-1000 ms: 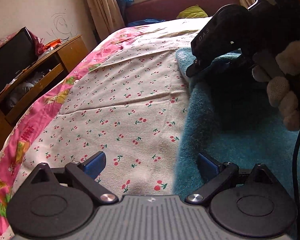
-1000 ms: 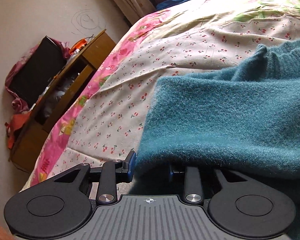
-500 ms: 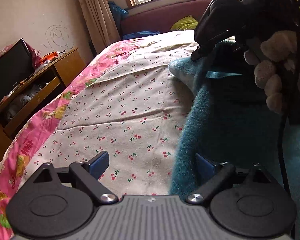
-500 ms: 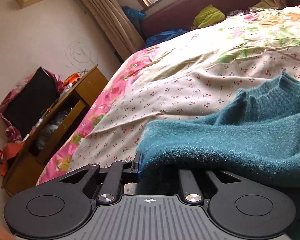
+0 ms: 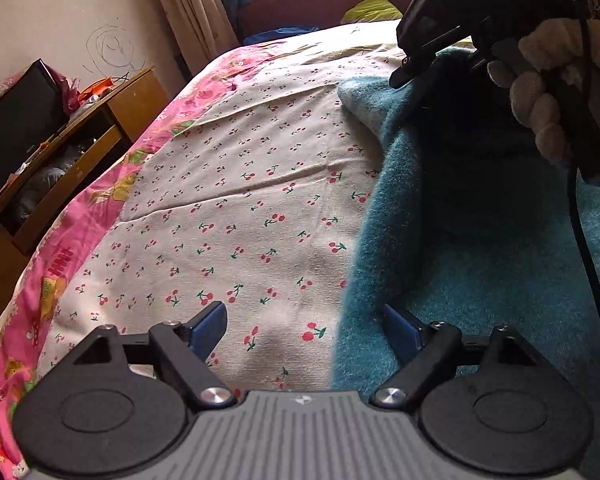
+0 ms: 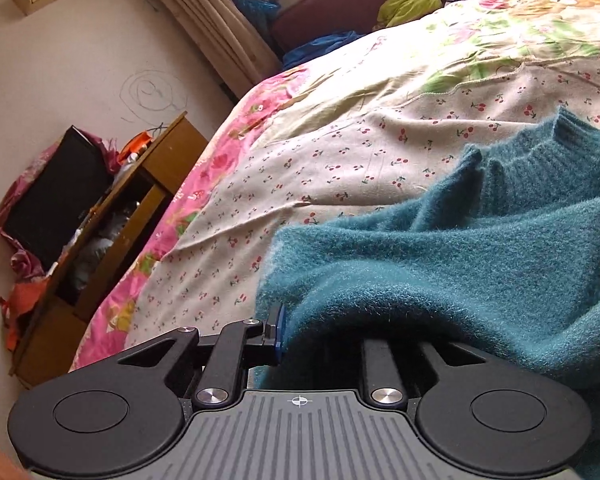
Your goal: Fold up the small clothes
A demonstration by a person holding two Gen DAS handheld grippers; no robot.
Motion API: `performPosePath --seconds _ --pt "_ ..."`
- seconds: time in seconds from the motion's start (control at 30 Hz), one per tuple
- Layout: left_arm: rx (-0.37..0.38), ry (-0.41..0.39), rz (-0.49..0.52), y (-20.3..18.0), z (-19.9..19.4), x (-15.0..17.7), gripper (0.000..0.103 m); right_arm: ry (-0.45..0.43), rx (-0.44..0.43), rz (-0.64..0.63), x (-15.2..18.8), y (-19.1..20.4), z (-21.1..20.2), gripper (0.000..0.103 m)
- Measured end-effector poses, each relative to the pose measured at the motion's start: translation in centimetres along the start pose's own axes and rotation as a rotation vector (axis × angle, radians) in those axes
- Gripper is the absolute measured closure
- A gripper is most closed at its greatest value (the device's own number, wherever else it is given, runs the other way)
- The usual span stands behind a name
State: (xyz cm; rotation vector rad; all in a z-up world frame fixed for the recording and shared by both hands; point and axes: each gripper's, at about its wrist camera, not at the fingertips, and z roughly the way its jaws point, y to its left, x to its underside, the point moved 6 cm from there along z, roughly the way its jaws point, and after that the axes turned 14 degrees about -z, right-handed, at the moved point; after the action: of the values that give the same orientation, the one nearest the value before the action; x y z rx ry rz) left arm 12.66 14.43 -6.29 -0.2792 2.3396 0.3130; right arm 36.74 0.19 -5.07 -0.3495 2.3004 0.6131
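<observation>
two hand-held grippers working a fuzzy teal sweater on a bed, the fold only just begun.

the right gripper (image 6: 300, 336) has a bunched edge of the sweater (image 6: 480, 264) between its narrow jaws, which are easing apart; the cloth hides one pad. the left gripper (image 5: 306, 330) stands wide, closing a little, straddling the sweater's side edge without pressing it. the sweater lies on the cherry-print bedsheet (image 5: 228, 216), one edge lifted, nothing neatly folded yet; most folding seems left. the left view alone shows the gloved hand (image 5: 548, 92) carrying the other gripper; the right view alone shows the ribbed collar (image 6: 572, 148).
</observation>
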Motion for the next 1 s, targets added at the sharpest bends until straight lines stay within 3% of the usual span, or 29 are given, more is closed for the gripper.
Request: performPosePath --seconds 0.13,0.3,0.47,0.7,0.87,1.0 --pt "-0.006 0.019 -0.026 1.6 -1.7 0.6 0.008 0.030 -0.014 -0.071 2.1 -0.5 -3.5 0.081" --pt "0.008 0.084 -0.053 3.4 -3.0 2.2 0.008 0.069 0.049 -0.175 5.6 -2.5 -10.7 0.080" --pt "0.077 0.124 -0.107 4.2 -4.4 2.7 0.012 0.096 0.219 -0.201 9.8 -6.7 -19.6 0.080" --pt "0.162 0.161 -0.141 3.6 -5.5 3.3 0.019 0.159 0.421 -0.033 17.1 -11.6 -29.8 0.075" --pt "0.216 0.166 -0.121 2.3 -6.5 3.6 0.019 0.235 0.429 0.008 21.0 -12.0 -30.7 0.071" --pt "0.226 0.196 -0.090 1.2 -6.0 4.4 0.019 0.261 0.325 0.130 23.4 -12.5 -29.5 0.071"
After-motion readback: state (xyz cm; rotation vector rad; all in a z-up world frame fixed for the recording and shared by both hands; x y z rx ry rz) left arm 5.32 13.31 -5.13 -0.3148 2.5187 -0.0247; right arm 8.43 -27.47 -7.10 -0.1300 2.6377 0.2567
